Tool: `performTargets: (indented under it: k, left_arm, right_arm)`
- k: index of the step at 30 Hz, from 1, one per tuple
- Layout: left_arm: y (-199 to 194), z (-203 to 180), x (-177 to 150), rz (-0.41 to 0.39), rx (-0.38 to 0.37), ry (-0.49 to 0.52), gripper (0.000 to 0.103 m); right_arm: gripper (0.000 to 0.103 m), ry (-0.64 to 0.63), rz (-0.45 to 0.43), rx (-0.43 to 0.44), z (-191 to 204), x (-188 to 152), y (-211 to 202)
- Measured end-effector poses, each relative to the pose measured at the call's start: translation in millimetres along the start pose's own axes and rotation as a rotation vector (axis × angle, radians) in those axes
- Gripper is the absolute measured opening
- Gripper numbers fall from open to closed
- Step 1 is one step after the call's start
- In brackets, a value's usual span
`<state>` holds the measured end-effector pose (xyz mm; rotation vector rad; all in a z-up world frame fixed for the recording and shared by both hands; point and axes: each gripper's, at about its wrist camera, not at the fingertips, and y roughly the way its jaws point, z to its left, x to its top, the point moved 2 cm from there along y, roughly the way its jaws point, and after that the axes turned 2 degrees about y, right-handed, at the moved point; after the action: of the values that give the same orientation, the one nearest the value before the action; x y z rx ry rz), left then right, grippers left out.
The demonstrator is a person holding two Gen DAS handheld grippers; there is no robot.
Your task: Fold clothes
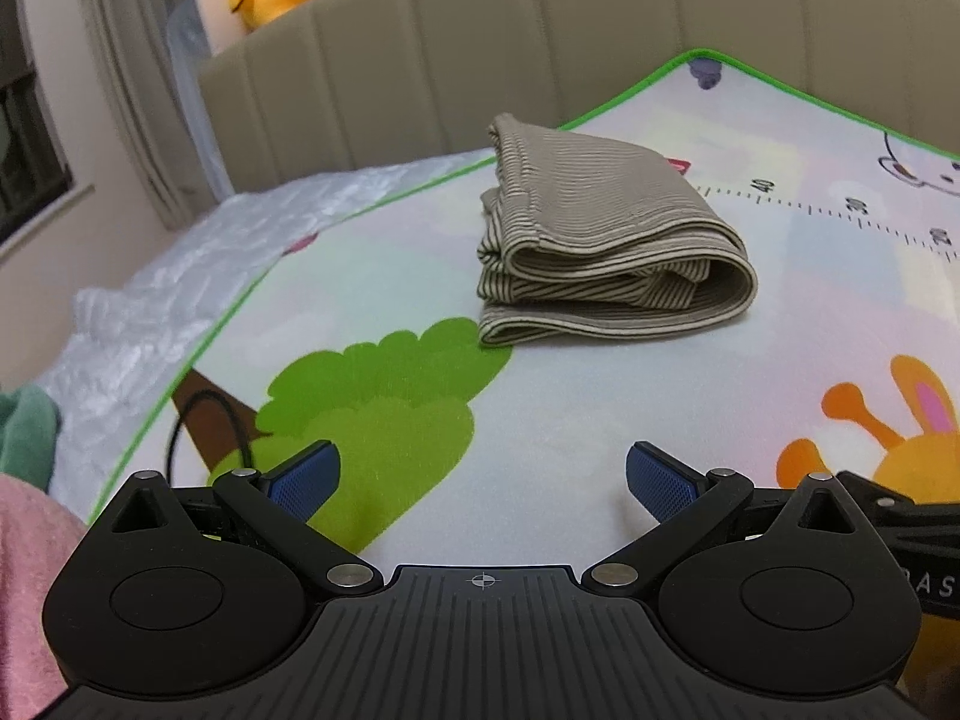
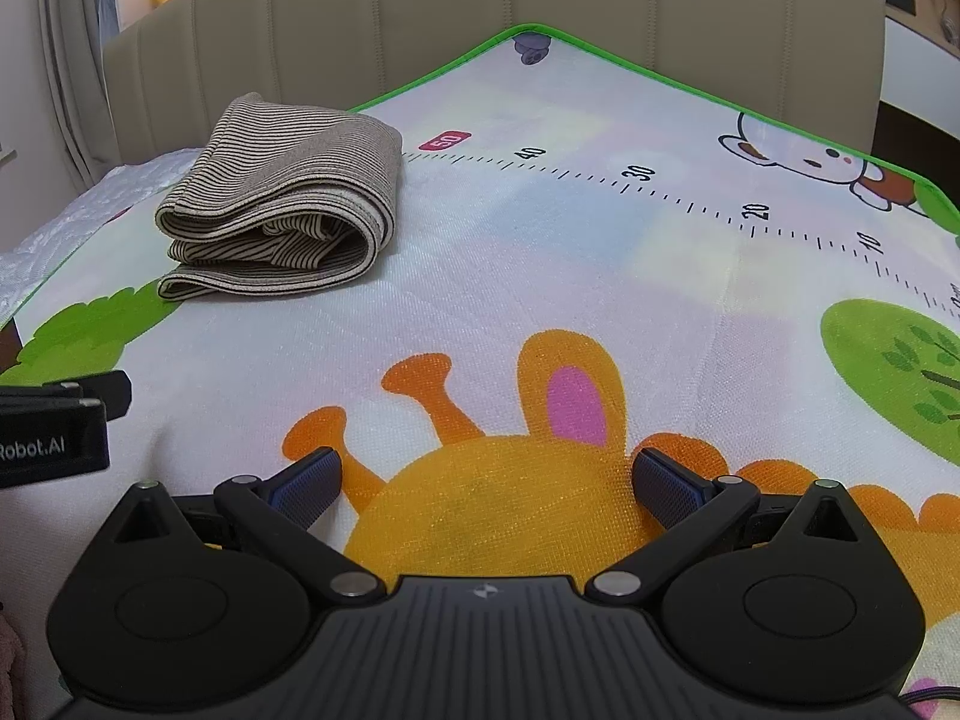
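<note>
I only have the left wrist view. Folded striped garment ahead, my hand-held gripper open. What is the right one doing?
Observer: The right hand-held gripper is open and empty, over the mat's orange cartoon animal.
Operator: Anything near the mat's far right edge?
Observer: A white cartoon animal is printed there; no clothing shows.
Operator: How far does the ruler run?
Observer: From a pink 50 label beside the striped garment down past 10.

Right gripper [image 2: 486, 480], fingers [image 2: 309, 483] spread, hovers over mat [image 2: 540, 276]; folded striped garment [image 2: 282, 204] beyond.
</note>
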<state>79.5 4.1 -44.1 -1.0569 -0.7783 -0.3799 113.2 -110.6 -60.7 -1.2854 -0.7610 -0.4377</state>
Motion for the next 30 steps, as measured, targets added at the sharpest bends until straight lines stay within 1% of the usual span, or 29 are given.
performTargets:
  k: [10, 30]
  left_arm:
    - [5.1, -3.6, -2.1, 0.035, -0.011, 0.022, 0.103]
    - [6.3, -4.1, -3.1, 0.049, -0.008, 0.027, 0.103]
  right_arm:
    - [0.103, -0.001, 0.002, -0.003, 0.7, -0.4, 0.0]
    - [0.103, -0.006, 0.003, -0.006, 0.8, -1.0, -0.4]
